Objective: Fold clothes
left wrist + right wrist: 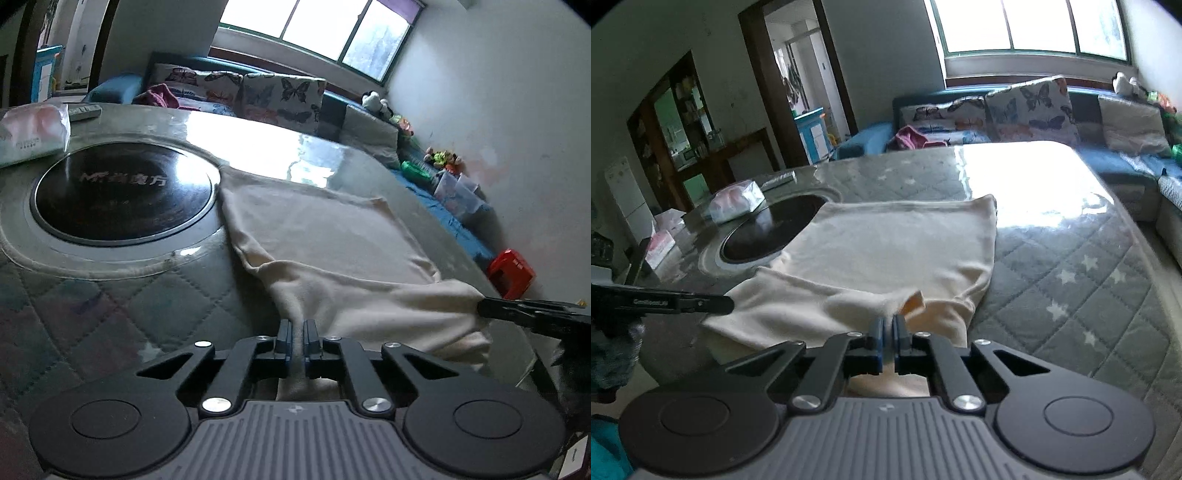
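I see a cream garment [325, 236] lying on the desk [110, 295], which has a grey quilted cover with stars under a clear sheet. The far part of the garment lies flat, and its far left corner touches the rim of the round black hotplate [122, 195] set into the desk. The near edge is lifted and bunched — both grippers hold it there.

The left gripper [297, 334] has its jaws together, clamped on a pinch of the cloth at the near left side of the garment; the fabric passes between the blue pads [283, 341] and continues under the gripper body. The right gripper [888, 332] is the same: jaws together, clamped on a fold of the near edge, just beside a small turned-up corner that looks more orange. In the left wrist view the right gripper comes in from the right side with the cloth gathered at its tip, and in the right wrist view the left gripper comes in from the left.

Beyond the hotplate lies a tissue pack [33, 131] and a remote control [85, 112]. Behind the desk stands a blue sofa [864, 142] with butterfly cushions [1027, 107] under a bright window [1034, 26].
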{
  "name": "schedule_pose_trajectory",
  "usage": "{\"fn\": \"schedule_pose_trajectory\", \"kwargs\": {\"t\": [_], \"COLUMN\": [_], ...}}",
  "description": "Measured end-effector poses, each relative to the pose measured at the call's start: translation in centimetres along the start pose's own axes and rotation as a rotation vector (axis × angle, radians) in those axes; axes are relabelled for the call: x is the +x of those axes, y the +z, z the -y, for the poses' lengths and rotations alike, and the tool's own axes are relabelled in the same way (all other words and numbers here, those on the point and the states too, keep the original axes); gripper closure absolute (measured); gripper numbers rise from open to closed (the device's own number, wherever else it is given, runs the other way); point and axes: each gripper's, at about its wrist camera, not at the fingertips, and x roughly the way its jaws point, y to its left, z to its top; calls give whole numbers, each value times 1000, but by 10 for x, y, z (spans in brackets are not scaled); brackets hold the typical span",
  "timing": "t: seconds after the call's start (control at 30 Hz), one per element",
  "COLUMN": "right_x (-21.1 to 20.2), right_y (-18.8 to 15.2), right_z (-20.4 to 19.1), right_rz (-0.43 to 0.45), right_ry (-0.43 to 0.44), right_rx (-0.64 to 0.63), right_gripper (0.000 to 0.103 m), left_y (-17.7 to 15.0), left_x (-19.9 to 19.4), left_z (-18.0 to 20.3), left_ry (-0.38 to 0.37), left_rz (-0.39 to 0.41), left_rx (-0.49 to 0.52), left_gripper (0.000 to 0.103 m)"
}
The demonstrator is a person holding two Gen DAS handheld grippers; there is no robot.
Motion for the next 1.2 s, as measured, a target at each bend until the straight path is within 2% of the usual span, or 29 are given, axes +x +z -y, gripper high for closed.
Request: {"fn": "schedule_pose_trajectory", "kwargs": {"t": [0.13,0.27,0.4,0.43,0.47,0.5,0.6,0.63,0.67,0.73,0.83,0.9,1.03,1.13,1.2], "right_x": [15,4,7,14,21,28,45,48,50,48,39,43,48,34,34], "right_y": [-11,-5,11,13,14,14,9,7,6,6,11,13,6,12,17], "right_z": [4,3,-1,0,0,2,9,10,9,1,-3,-1,6,-1,-7], "right_rz": [-76,-34,11,5,-1,-11,-47,-58,-62,-35,21,7,-16,49,72], "right_ry": [-13,-37,-50,-59,-69,-82,-68,-59,-53,-74,-84,-89,-130,-138,-104], "right_rx": [17,-20,-69,-71,-72,-68,-36,-29,-37,-85,-103,-108,-109,-156,-173], "right_gripper": [94,93,93,89,81,80,80,84,92,95,96,95,93,92,92], "left_y": [-2,4,17,19,22,24,28,30,30,30,29,27,28,34,36], "left_x": [-1,-12,-5,0,5,12,32,37,41,45,47,48,41,36,39], "left_z": [-4,-5,7,9,11,13,15,16,17,19,15,10,7,17,27], "left_ry": [24,38,-16,-28,-38,-45,-60,-62,-56,-36,-13,15,20,-4,-33], "left_rz": [-19,14,39,38,36,33,16,12,17,25,26,29,41,57,55], "left_rx": [26,60,87,89,91,91,90,92,103,119,109,105,94,123,144], "left_gripper": [92,92,92,92,92,92,92,92,92,92,92,93,92,93,92]}}
